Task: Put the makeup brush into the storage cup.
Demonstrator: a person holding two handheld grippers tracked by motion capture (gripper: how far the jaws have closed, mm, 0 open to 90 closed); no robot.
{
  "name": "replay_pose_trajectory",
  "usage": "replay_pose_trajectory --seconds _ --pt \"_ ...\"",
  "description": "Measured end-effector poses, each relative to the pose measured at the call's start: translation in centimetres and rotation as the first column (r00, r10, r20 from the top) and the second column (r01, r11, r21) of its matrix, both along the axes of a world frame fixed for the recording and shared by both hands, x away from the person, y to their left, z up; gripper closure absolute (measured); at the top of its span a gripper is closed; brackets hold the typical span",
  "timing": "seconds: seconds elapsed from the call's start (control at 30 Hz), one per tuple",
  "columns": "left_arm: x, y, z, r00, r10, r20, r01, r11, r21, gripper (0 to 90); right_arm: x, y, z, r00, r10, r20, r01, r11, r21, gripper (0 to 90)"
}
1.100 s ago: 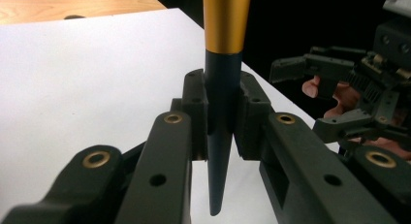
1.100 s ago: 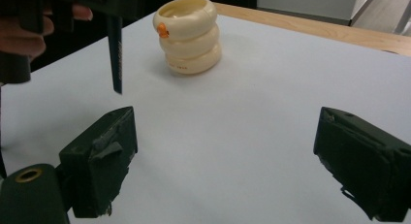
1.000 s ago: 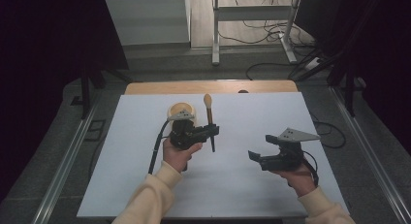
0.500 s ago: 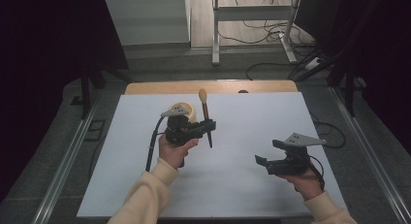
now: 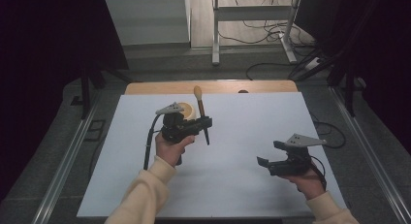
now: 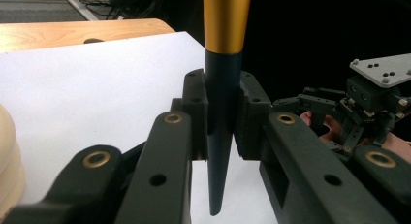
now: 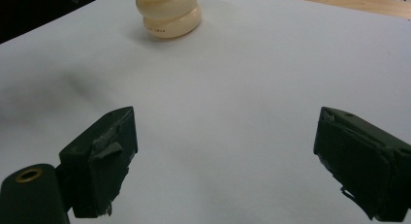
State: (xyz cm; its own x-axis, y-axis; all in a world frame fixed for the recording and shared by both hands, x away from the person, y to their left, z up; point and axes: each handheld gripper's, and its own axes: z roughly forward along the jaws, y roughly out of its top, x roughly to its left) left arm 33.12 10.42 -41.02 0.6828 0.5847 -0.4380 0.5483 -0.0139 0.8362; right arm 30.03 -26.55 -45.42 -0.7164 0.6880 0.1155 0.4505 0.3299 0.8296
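Left gripper (image 6: 220,122): jaws closed tight on the dark handle of a brush (image 6: 222,88), pads pressing it from both sides. In the left gripper view the handle runs between the pads and tapers to a point below them; above the pads a gold ferrule widens upward out of frame. In the high view the brush (image 5: 201,112) stands tilted, tan bristle tip up toward the far edge of the white sheet (image 5: 242,195), dark pointed end down toward the near edge, lifted clear of the sheet as far as can be told.

Right gripper (image 7: 223,151): jaws spread wide, nothing between them, bare white sheet underneath. In the high view it (image 5: 269,153) hangs near the right near corner of the sheet, held by the person's right hand (image 5: 308,183), well apart from the brush.

Container: a cream ribbed pot (image 7: 168,13) sits on the sheet toward the far left part, rounded stacked rings on its wall, small print low on the side. In the high view it (image 5: 190,110) is just behind the left gripper, near the brush. A bit of orange shows at its top in the right gripper view; contents cannot be told.

Person's left hand (image 5: 170,147) grips the left gripper from below, cream sleeve (image 5: 143,195) coming in from the near edge. Wooden tabletop (image 5: 145,87) shows as a strip beyond the sheet's far edge.
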Motion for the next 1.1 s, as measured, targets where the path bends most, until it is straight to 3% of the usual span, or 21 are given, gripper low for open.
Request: replay_pose_trajectory --seconds 0.5,0.8,1.1 --pt "0.7 1.4 0.2 0.9997 0.022 -0.012 -0.023 0.9989 -0.042 78.7 0.3 -0.5 -0.5 0.9998 -0.009 -0.019 0.009 1.0 -0.005 8.9" --pt "1.1 2.3 1.1 0.9991 0.042 0.007 -0.042 0.9983 -0.04 78.7 0.4 -1.0 -0.8 0.9991 -0.028 -0.032 0.028 1.0 -0.012 9.2" --pt "1.7 3.7 1.4 0.9978 0.066 -0.009 -0.067 0.9952 -0.072 78.7 0.5 -1.1 -0.9 0.9992 -0.028 -0.028 0.028 0.999 -0.02 9.6"
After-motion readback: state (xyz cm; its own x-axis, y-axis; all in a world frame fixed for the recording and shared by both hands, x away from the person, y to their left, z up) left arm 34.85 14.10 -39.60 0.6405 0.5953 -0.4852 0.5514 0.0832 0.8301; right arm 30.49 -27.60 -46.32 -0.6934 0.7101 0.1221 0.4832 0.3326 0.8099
